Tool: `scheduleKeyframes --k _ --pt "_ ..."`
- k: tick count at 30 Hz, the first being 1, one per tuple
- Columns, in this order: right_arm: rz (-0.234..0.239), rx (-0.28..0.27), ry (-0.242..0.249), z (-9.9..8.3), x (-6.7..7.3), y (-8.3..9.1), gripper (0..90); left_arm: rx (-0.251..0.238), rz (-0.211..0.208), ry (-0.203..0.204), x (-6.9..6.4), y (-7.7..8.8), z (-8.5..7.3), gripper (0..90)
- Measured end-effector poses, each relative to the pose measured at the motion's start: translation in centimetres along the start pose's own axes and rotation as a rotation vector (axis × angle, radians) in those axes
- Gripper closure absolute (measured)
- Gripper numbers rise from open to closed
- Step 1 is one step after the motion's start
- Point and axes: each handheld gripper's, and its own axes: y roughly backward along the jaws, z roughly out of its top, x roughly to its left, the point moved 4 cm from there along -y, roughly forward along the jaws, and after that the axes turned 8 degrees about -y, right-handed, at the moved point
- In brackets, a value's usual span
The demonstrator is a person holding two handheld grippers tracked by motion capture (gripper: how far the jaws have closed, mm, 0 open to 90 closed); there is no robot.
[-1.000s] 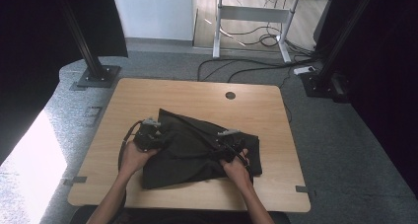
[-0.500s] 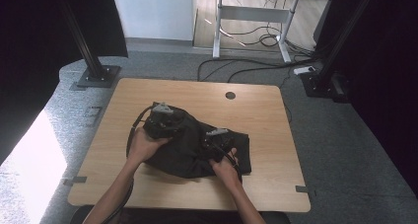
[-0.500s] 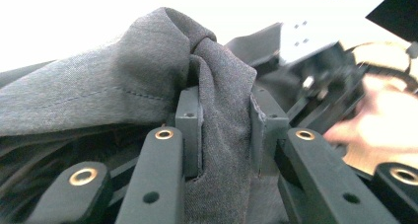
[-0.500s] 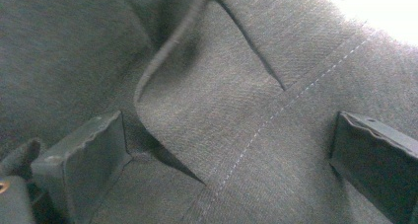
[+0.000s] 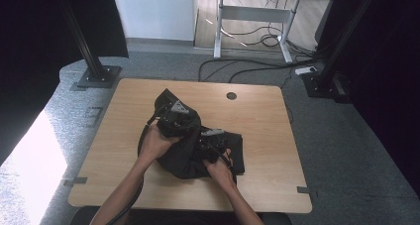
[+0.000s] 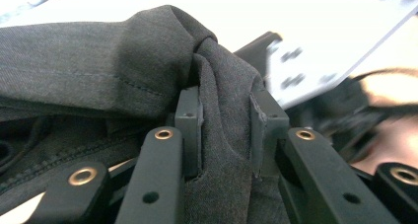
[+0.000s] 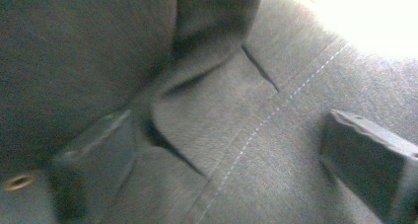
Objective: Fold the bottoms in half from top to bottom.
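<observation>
Grey carpet (image 5: pixel 346 150), black curtains (image 5: pixel 29 46), distant desk (image 5: pixel 257 17)

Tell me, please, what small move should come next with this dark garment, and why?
Probably close the right gripper on the cloth: its jaws stand apart over a stitched seam and have just been closing. The left gripper already pinches a fold of the dark garment, lifted over the table.

light: daylight patch on floor (image 5: pixel 29 170), left — glare: blown-out white, gripper views | blur: right gripper view soft

Dark garment (image 7: pixel 236 135) blurred; table (image 5: pixel 257 121) partly hidden under it.
</observation>
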Motion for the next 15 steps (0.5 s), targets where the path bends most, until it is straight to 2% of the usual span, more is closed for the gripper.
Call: scheduleKeyframes --k 2,4,6,8,10,11,15 --pt "0.027 -0.018 -0.007 0.6 -0.2 1.3 11.3 0.005 0.009 0.006 0.3 0.3 -0.4 70.4" --pt "0.005 -0.036 0.010 1.2 -0.8 2.6 11.4 0.007 0.018 0.010 0.6 0.5 -0.6 70.4" --pt "-0.025 -0.052 0.012 1.6 -1.9 4.0 11.9 0.010 0.024 0.015 0.9 0.7 -0.9 70.3" --pt "-0.083 -0.064 -0.015 1.5 -4.3 5.6 11.9 0.017 0.034 0.016 1.3 0.9 -1.3 70.3" --pt "-0.126 -0.043 -0.051 0.8 -6.3 6.3 11.9 0.019 0.036 0.026 1.5 1.0 -1.5 70.3" --pt "-0.153 -0.021 -0.083 -0.1 -7.9 6.6 12.2 0.020 0.035 0.029 1.6 0.9 -1.6 70.3" --pt "-0.181 0.037 -0.150 -2.6 -10.4 6.6 13.5 0.027 0.040 0.028 1.6 0.8 -1.8 70.3"
